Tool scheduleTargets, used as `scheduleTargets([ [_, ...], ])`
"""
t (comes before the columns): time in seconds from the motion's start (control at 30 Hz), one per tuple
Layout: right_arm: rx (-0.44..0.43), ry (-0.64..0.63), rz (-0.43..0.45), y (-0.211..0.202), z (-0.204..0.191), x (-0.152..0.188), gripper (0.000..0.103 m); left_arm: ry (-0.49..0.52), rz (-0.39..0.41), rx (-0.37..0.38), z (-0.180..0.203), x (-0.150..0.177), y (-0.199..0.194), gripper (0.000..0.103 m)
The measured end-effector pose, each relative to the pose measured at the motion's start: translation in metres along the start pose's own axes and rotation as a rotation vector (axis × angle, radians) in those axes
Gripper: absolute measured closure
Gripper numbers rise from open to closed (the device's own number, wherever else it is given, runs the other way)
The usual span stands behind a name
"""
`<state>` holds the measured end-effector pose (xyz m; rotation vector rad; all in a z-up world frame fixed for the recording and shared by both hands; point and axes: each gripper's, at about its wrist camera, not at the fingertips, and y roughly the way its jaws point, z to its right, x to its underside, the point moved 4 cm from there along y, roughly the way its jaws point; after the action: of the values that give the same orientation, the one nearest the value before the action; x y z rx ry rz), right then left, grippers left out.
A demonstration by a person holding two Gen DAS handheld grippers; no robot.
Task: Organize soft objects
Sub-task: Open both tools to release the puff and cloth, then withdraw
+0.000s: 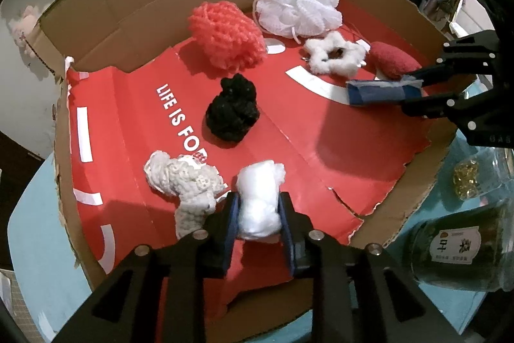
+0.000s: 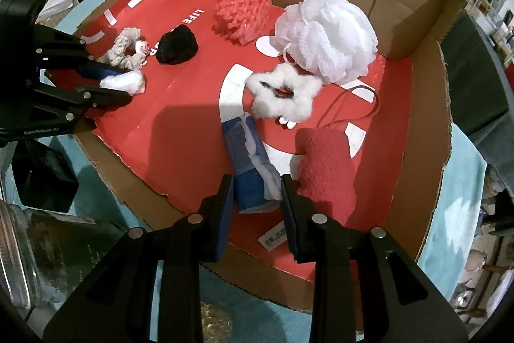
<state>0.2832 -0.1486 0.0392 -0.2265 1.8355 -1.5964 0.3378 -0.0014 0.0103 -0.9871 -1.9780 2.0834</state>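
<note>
Cotton wad point(image 1: 258, 198) (white) sits clamped in left hand-held gripper point(image 1: 258, 208).

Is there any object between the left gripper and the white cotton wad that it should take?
No. The white cotton wad already sits between the fingers of the left gripper, and nothing lies between them. The grey crocheted piece lies close beside the left finger, on the red cardboard.

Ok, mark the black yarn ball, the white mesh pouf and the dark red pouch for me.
black yarn ball point(image 1: 232, 113), left wrist view, middle of the clump.
white mesh pouf point(image 2: 327, 38), right wrist view, centre of the ruffles.
dark red pouch point(image 2: 326, 164), right wrist view, middle of its fuzzy body.
</note>
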Motion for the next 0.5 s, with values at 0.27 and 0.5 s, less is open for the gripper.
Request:
scheduleTargets([
  [0.27, -0.006, 0.012, -0.004, 0.001, 0.000, -0.001, 0.075, -0.001, 0.011, 0.000, -0.001, 0.003, -0.001, 0.066],
  [0.5, -0.006, 0.019, -0.012, 0.003, 0.001, -0.003, 0.073, -0.005, 0.056, 0.004, 0.000, 0.005, -0.013, 0.056],
])
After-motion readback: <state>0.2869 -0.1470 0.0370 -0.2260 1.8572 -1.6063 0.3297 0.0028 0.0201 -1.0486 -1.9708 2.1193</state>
